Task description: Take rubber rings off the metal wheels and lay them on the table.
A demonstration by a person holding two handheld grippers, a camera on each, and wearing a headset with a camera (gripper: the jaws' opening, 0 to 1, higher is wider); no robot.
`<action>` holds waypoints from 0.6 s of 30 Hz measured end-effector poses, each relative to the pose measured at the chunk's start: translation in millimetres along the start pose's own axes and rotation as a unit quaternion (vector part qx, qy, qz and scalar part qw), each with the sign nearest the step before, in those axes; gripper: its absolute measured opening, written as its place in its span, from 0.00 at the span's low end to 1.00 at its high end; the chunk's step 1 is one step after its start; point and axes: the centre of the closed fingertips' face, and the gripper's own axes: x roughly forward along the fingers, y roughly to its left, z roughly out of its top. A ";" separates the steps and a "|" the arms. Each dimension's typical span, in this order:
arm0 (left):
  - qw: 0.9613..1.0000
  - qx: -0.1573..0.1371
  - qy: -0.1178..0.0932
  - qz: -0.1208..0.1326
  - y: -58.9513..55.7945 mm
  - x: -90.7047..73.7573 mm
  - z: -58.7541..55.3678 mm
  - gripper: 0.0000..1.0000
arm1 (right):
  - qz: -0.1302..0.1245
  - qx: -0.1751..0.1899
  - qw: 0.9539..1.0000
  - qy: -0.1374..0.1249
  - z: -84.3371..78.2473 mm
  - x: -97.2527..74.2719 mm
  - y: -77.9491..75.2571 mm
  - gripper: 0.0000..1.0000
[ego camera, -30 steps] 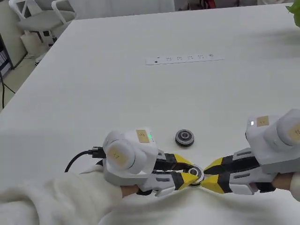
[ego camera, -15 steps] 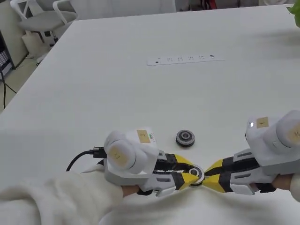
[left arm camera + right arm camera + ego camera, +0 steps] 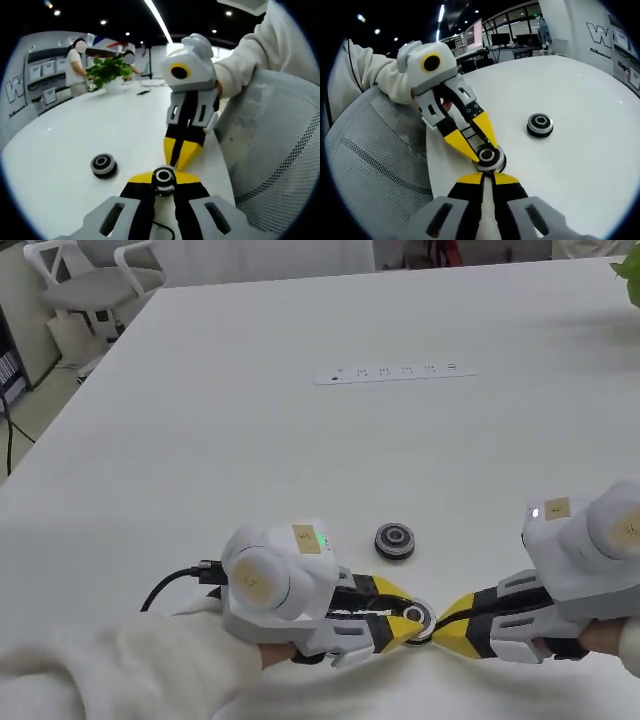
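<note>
The left gripper [image 3: 403,622] fingers grip a metal wheel [image 3: 417,615] at the worktop's [image 3: 300,440] near edge. The right gripper [image 3: 442,625] fingers are closed, tips against that wheel's rim; a second wheel [image 3: 394,539] lies just beyond it.

Left gripper [image 3: 403,619], right gripper [image 3: 440,625] | both shift slightly away from the loose wheel [image 3: 394,540] | clamped wheel [image 3: 416,617] between them | carried along

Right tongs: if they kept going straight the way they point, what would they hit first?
The right tongs would meet the small wheel right at their tips, apparently touching; the left tongs gripping it come next.
</note>
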 end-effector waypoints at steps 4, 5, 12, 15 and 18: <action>1.000 0.000 -0.001 0.000 0.3 0.1 -0.4 0.14 | -0.004 0.013 1.000 -0.006 2.6 -1.2 -3.5 0.10; 1.000 0.000 -0.001 0.000 0.2 0.0 -0.5 0.14 | -0.010 0.009 1.000 -0.001 0.9 -1.4 -5.5 0.12; 1.000 -0.001 -0.001 -0.001 0.5 0.1 -1.0 0.14 | -0.011 -0.015 1.000 0.000 -0.1 3.1 -4.0 0.16; 1.000 -0.001 -0.002 -0.001 0.9 0.0 -1.4 0.14 | -0.008 -0.014 1.000 -0.004 1.3 3.0 -3.9 0.14; 1.000 -0.003 -0.005 0.001 0.9 0.0 -1.3 0.14 | -0.007 -0.004 1.000 -0.007 2.6 2.4 -4.6 0.13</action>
